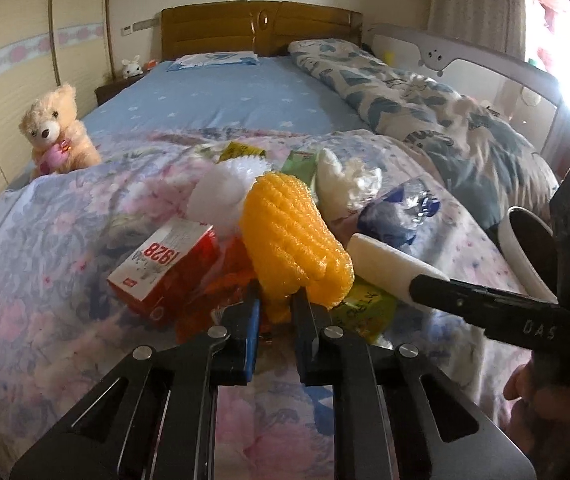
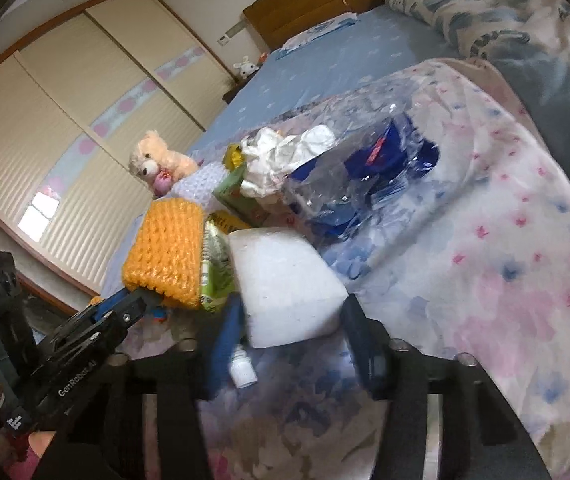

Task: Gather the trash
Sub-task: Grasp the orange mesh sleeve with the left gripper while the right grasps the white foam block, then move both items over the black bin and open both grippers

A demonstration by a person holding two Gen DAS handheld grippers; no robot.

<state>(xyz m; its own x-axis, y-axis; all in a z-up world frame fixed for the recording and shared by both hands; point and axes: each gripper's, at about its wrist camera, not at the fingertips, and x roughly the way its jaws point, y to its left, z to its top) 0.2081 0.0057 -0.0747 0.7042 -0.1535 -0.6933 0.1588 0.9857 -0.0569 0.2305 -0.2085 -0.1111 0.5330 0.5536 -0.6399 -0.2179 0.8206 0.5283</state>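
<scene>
A pile of trash lies on the floral quilt [image 1: 45, 248]. My left gripper [image 1: 275, 304] is shut on an orange foam fruit net [image 1: 293, 236] and holds it over the pile; the net also shows in the right wrist view [image 2: 169, 252]. My right gripper [image 2: 289, 320] is shut on a white foam block [image 2: 285, 288], which shows in the left wrist view [image 1: 389, 268] at the right gripper's tip. Around them lie a red and white "1928" box [image 1: 165, 268], crumpled white tissue [image 2: 285, 152], a crushed clear bottle with a blue label [image 2: 365, 172], a green packet [image 2: 217, 276] and a small white bottle [image 2: 243, 368].
A teddy bear [image 1: 57, 132] sits at the quilt's left edge. A rolled patterned duvet [image 1: 425, 108] lies along the bed's right side by a white bed rail [image 1: 485, 64]. The wooden headboard [image 1: 257, 28] stands at the back, sliding wardrobe doors [image 2: 65, 140] to the left.
</scene>
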